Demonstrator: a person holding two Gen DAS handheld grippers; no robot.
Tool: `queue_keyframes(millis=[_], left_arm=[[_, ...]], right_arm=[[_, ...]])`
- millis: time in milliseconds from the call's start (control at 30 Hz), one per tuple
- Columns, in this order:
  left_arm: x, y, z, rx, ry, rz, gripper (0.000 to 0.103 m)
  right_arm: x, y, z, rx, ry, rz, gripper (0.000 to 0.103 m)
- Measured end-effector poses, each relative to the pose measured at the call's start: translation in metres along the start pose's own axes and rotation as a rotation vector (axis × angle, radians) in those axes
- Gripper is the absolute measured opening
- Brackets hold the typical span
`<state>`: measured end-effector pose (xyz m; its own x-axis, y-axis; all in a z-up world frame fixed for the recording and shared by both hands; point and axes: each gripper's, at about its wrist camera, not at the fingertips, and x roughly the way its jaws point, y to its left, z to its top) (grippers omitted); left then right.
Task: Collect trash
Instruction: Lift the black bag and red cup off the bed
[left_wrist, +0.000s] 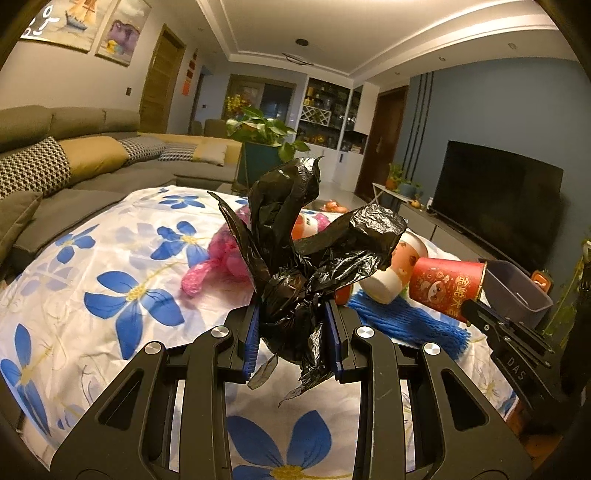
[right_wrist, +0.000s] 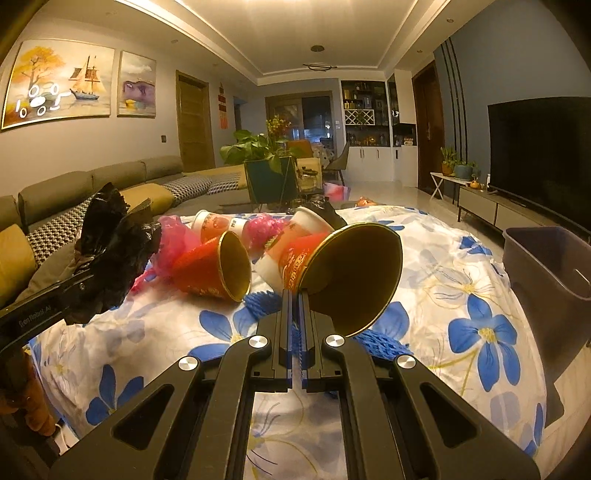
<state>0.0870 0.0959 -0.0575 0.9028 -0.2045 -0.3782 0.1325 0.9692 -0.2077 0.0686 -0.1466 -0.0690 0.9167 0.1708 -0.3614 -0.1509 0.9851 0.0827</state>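
1. The left gripper (left_wrist: 291, 325) holds a crumpled black plastic bag (left_wrist: 295, 266) between its blue pads. The jaws stand narrow, pressed on the bunched middle of the bag, so its loose ends stick up and hang down freely.
2. The right gripper (right_wrist: 295, 310) is closed on the rim of a red paper cup with a gold inside (right_wrist: 354, 273). It pinches only the thin wall near the mouth, and I think this is why the cup tilts with its opening toward the camera.
3. The grey plastic bin (right_wrist: 546, 266) stands at the right edge of the table, near the lifted cup. It is probably placed there so that each piece has only a short way to go.
4. More trash lies in the far middle of the flowered tablecloth (left_wrist: 110, 295): a second red paper cup lying on its side (right_wrist: 218, 269), white paper cups (right_wrist: 218, 225), a pink plastic bag (left_wrist: 221, 258) and a blue foam net (left_wrist: 406, 321).
5. In my judgement the task is in an early part, because most pieces are not yet collected. Both held pieces seem ready to go to the bin.
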Motion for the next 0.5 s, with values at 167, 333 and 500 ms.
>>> queue_keyframes(millis=[167,333,500], left_arm=[[0.002,-0.007,0.0,0.013,0.008,-0.013,0.029],[0.007,-0.02,-0.004,0.027,0.023,-0.038,0.029],[0.011,-0.032,-0.006,0.043,0.033,-0.064,0.029]], right_arm=[[-0.006,-0.007,0.0,0.012,-0.003,-0.015,0.004],[-0.012,-0.014,-0.006,0.015,0.006,-0.029,0.004],[-0.019,-0.023,-0.008,0.02,0.009,-0.045,0.004]])
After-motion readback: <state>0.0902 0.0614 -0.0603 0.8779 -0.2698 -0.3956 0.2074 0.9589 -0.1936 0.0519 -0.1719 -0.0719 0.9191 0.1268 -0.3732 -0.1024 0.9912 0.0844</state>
